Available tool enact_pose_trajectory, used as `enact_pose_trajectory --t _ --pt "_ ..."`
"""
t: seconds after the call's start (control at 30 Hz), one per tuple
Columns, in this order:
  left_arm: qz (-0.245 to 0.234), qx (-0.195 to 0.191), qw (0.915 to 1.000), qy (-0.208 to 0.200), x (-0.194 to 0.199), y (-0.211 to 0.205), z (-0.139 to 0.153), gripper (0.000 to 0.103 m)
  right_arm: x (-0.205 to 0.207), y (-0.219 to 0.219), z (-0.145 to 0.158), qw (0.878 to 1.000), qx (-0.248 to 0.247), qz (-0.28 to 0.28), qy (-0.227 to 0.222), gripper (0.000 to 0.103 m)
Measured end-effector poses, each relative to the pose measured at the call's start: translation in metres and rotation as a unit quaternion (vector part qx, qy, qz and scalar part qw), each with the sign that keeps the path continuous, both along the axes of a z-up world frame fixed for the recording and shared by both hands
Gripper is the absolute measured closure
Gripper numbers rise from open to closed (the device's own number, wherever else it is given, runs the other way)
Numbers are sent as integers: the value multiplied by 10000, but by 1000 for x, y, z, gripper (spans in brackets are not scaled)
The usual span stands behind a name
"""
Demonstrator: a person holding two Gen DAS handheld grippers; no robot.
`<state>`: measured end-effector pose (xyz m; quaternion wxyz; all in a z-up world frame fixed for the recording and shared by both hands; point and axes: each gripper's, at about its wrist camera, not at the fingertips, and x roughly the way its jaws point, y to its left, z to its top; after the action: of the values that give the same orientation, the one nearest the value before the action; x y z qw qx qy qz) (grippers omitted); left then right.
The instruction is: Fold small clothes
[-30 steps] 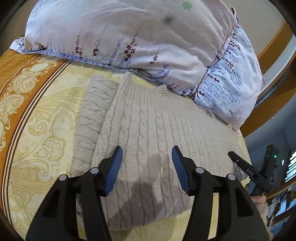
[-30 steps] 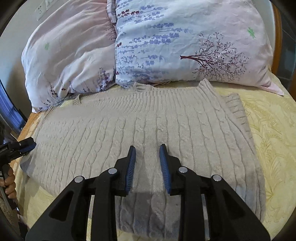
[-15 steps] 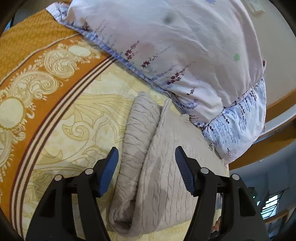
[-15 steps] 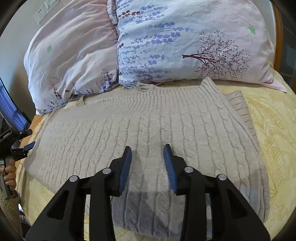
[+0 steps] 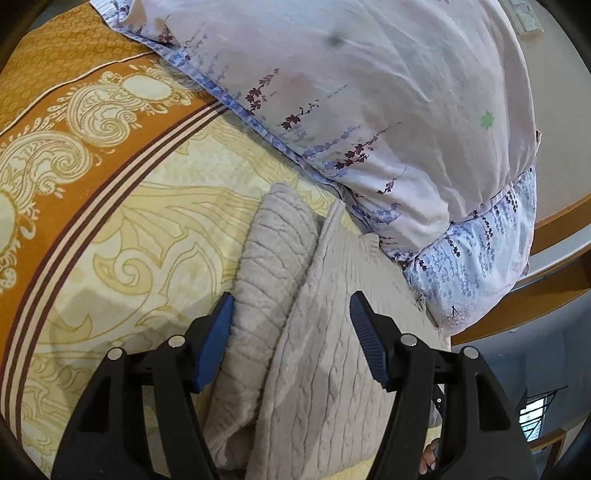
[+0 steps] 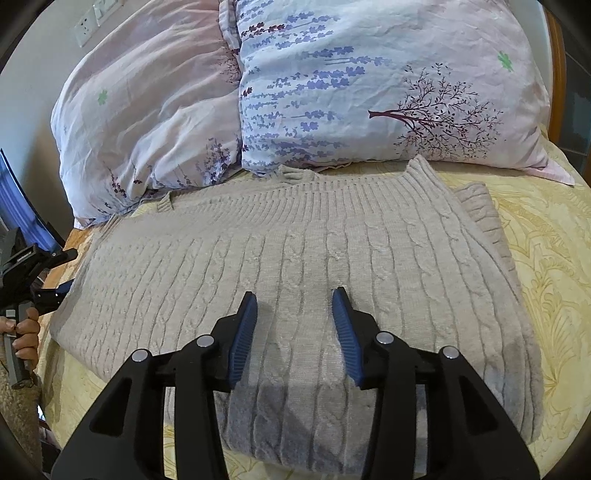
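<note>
A beige cable-knit sweater [image 6: 332, 258] lies folded flat on the bed, its ribbed hem toward the pillows. In the left wrist view the sweater [image 5: 325, 350] shows edge-on, with a folded-in sleeve [image 5: 273, 266] beside its body. My left gripper [image 5: 290, 332] is open and empty, low over the sweater's near end. It also shows at the left edge of the right wrist view [image 6: 48, 273], beside the sweater's left edge. My right gripper [image 6: 295, 325] is open and empty, just above the middle of the sweater.
Two floral pillows [image 6: 369, 92] [image 6: 147, 122] lie right behind the sweater. The bed has a yellow and orange patterned cover [image 5: 110, 221]. A wooden bed frame [image 5: 546, 295] runs past the pillows. A wall socket [image 6: 88, 22] is at the top left.
My left gripper has swung from over the sweater's middle to its end and dropped lower. My right gripper has opened wider and stayed over the sweater.
</note>
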<state>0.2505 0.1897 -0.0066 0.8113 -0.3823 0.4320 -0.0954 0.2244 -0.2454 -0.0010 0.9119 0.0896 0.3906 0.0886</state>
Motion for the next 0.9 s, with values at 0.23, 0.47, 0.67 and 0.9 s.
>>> enact_pose_trajectory --t 0.23,0.47,0.67,0.9 --pt "-79 7 10000 40 6 -8 -2 54 0 0 -1 10000 48 2 3 57" --pt "-130 2 9999 -1 6 -16 0 67 0 0 -1 10000 49 -3 2 57" --pt "-68 4 10000 14 7 -19 4 87 0 0 -1 10000 65 1 18 57" --pt "-231 -332 9983 -424 5 -38 37 89 -3 -10 7 9990 441 2 77 56"
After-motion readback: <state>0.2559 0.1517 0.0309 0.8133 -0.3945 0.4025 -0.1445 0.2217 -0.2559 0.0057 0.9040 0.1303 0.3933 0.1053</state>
